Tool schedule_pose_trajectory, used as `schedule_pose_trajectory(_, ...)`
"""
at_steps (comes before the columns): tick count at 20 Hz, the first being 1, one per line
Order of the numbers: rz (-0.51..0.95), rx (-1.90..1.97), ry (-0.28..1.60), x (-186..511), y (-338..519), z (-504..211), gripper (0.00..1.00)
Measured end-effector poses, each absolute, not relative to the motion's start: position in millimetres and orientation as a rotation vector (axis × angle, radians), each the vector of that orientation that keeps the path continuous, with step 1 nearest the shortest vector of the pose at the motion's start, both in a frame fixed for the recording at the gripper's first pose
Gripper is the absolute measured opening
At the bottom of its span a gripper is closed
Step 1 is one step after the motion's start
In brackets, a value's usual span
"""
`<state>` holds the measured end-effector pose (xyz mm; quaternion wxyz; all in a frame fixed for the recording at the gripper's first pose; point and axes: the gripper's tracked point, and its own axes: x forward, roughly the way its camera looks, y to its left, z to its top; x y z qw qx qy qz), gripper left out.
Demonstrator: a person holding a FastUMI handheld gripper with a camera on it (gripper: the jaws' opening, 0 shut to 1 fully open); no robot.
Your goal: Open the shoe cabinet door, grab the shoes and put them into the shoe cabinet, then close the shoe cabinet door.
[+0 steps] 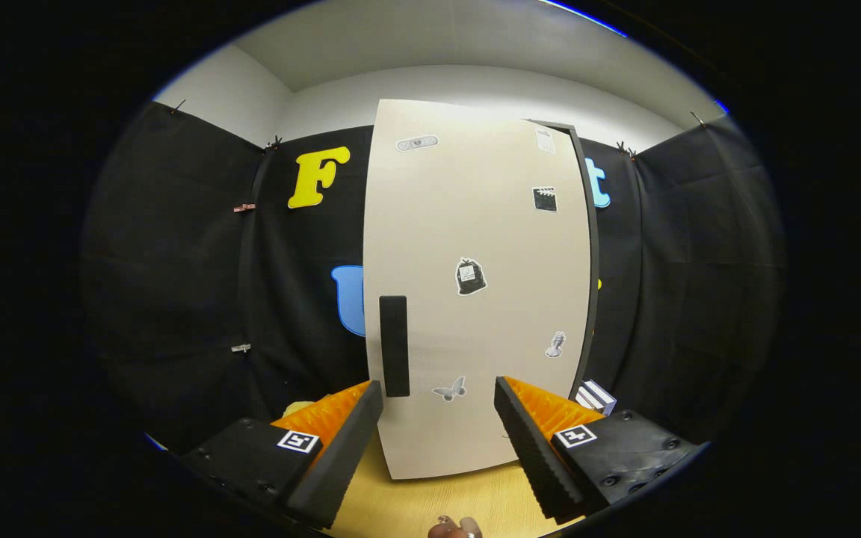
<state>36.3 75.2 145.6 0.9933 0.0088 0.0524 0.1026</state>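
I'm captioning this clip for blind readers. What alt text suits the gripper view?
The open gripper faces a closed, pale shoe cabinet door dotted with small stickers, its dark vertical handle just ahead of one of the fingers. The cabinet stands on a wooden surface.

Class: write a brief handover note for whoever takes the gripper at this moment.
Gripper: open, holding nothing, fingers spread and aimed at the lower part of the cabinet door.
Door: looks shut; its dark handle sits just ahead of the left finger, untouched.
Shoes: one small object lies on the wooden floor below the fingers, too small to identify.
Done: nothing yet.
Left: open door, load shoes, close door.
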Motion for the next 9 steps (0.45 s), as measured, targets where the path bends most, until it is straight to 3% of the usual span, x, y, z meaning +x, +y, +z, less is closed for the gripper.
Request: schedule_pose_trajectory(9,0.184,0.021,0.114,33.5,76.1,141.9,0.98)
